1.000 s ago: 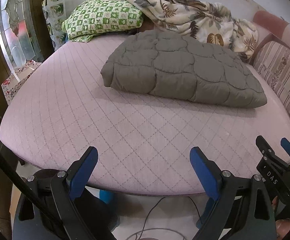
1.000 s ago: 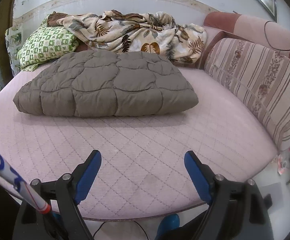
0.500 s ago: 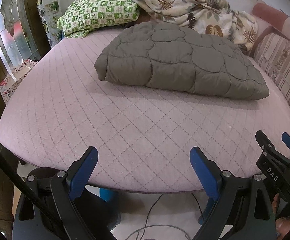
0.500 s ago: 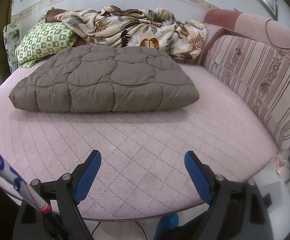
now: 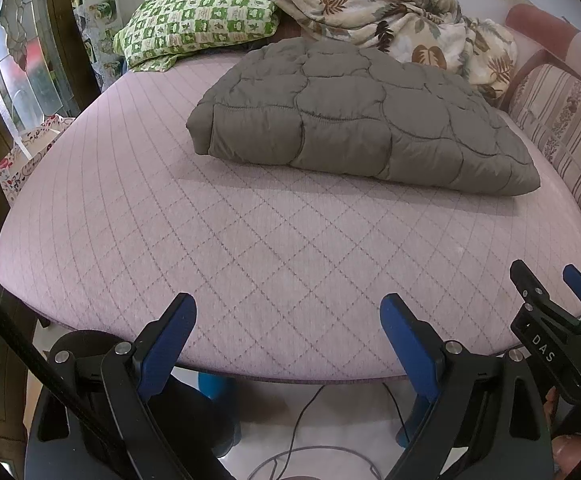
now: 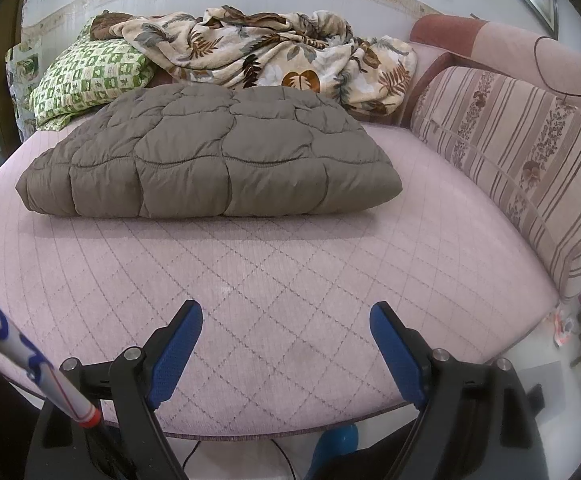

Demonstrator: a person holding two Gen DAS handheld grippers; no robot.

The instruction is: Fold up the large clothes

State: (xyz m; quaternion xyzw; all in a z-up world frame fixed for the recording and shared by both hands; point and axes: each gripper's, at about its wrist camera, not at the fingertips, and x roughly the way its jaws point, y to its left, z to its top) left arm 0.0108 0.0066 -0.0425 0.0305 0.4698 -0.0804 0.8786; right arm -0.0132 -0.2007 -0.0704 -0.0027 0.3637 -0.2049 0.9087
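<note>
Ahead of both claws, the folded grey quilted garment point(image 5: 354, 120) lies flat on the pink quilted bed point(image 5: 250, 248) — well apart from either set of fingers. Left claw point(image 5: 286, 320) stands spread wide with nothing between its blue pads, over the bed's near edge; the garment sits beyond it, a little to the right. Right claw point(image 6: 286, 328) is likewise spread and empty, the garment point(image 6: 210, 160) beyond it and slightly left. Behind the garment rest a green checked pillow point(image 6: 86, 76) and a crumpled leaf-print blanket point(image 6: 274, 52) — right of the right claw, a striped cushion point(image 6: 522, 168)
</note>
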